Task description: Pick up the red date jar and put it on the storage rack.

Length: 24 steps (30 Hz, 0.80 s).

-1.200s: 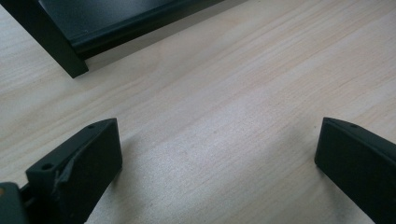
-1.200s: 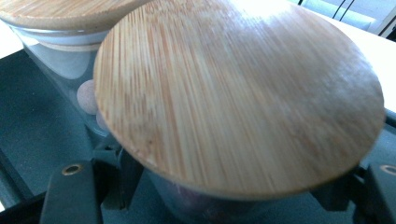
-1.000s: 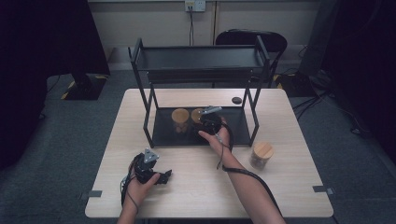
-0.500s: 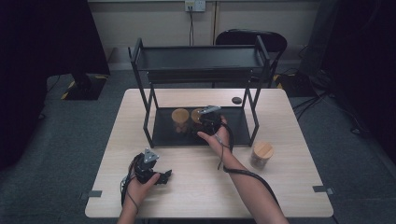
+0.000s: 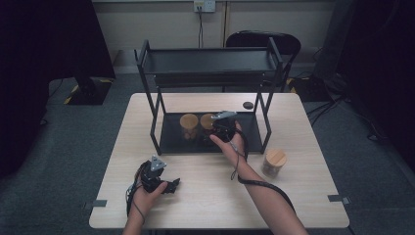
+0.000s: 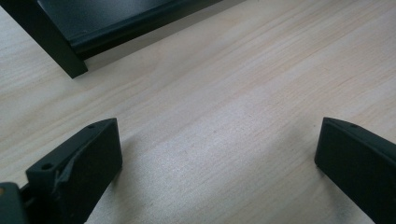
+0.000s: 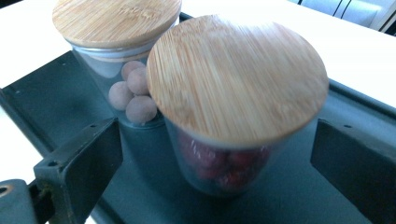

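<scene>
The jar of red fruit [image 7: 236, 140] stands upright at the centre of the right gripper view, a clear glass cylinder under a round bamboo lid, on the dark lower shelf [image 7: 56, 98] of the rack. Its contents look like red berries or dates, though blur makes that uncertain. Just behind it, upper left, a second lidded jar [image 7: 123, 60] holds pale brown balls, touching or nearly so.

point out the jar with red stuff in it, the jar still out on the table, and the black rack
jar with red contents [image 7: 238, 79], right gripper view, on its bamboo lid
jar on the table [image 5: 274, 157], high view, on its lid
black rack [image 5: 208, 61], high view, on its top shelf
</scene>
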{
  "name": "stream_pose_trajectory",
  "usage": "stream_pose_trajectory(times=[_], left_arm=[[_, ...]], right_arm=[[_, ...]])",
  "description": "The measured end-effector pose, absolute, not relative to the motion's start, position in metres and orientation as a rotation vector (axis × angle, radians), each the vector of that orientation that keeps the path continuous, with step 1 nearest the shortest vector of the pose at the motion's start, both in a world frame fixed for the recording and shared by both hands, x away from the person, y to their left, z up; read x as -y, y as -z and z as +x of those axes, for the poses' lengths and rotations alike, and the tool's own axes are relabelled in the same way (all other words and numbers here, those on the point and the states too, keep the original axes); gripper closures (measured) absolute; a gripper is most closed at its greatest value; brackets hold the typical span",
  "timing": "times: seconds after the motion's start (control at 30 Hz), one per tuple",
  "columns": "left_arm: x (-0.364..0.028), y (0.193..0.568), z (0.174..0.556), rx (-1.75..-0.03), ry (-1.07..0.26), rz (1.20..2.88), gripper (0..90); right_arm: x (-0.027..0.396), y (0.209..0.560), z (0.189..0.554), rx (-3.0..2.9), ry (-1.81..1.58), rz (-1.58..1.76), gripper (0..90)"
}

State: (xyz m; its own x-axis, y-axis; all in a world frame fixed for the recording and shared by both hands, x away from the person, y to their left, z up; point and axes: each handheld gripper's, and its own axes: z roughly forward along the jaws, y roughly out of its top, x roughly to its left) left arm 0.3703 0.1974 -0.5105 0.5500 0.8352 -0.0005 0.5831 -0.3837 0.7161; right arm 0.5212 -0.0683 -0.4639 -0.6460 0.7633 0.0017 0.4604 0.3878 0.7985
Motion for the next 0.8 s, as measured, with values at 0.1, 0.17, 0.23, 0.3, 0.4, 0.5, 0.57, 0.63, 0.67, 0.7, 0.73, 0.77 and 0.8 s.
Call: stream_pose_trajectory(times=[0.1,0.17,0.23,0.3,0.4,0.5,0.57,0.63,0.67,0.7,0.73,0.77,0.8], left_arm=[[-0.197,0.511,0.37,-1.137,-0.479,2.109,0.3],[-0.197,0.511,0.37,-1.136,-0.479,2.109,0.3],[-0.197,0.511,0.37,-1.136,-0.479,2.109,0.3],[-0.198,0.511,0.37,-1.135,-0.478,2.111,0.3],[-0.198,0.51,0.37,-1.135,-0.478,2.111,0.3],[-0.198,0.51,0.37,-1.134,-0.478,2.111,0.3],[-0.198,0.51,0.37,-1.134,-0.478,2.111,0.3],[-0.198,0.51,0.37,-1.134,-0.478,2.111,0.3],[-0.198,0.51,0.37,-1.134,-0.478,2.111,0.3],[-0.198,0.51,0.37,-1.134,-0.478,2.111,0.3],[-0.198,0.511,0.37,-1.134,-0.478,2.111,0.3],[-0.198,0.51,0.37,-1.134,-0.478,2.111,0.3],[-0.198,0.51,0.37,-1.134,-0.478,2.111,0.3]], right_arm=[[0.07,0.464,0.52,-2.289,-1.157,1.073,1.6],[0.071,0.463,0.518,-2.289,-1.157,1.058,1.4],[0.072,0.462,0.515,-2.283,-1.155,1.058,1.5],[0.072,0.461,0.513,-2.283,-1.158,1.062,1.6],[0.073,0.461,0.51,-2.278,-1.169,1.066,1.8],[0.073,0.459,0.507,-2.282,-1.177,1.058,2.2],[0.073,0.458,0.504,-2.284,-1.181,1.041,2.3],[0.073,0.457,0.502,-2.288,-1.188,1.034,2.3],[0.073,0.457,0.501,-2.288,-1.189,1.031,2.3],[0.073,0.456,0.499,-2.287,-1.187,1.033,2.3],[0.074,0.456,0.497,-2.292,-1.197,1.031,2.4],[0.074,0.456,0.497,-2.292,-1.197,1.031,2.4],[0.074,0.456,0.494,-2.3,-1.197,1.025,2.4]])
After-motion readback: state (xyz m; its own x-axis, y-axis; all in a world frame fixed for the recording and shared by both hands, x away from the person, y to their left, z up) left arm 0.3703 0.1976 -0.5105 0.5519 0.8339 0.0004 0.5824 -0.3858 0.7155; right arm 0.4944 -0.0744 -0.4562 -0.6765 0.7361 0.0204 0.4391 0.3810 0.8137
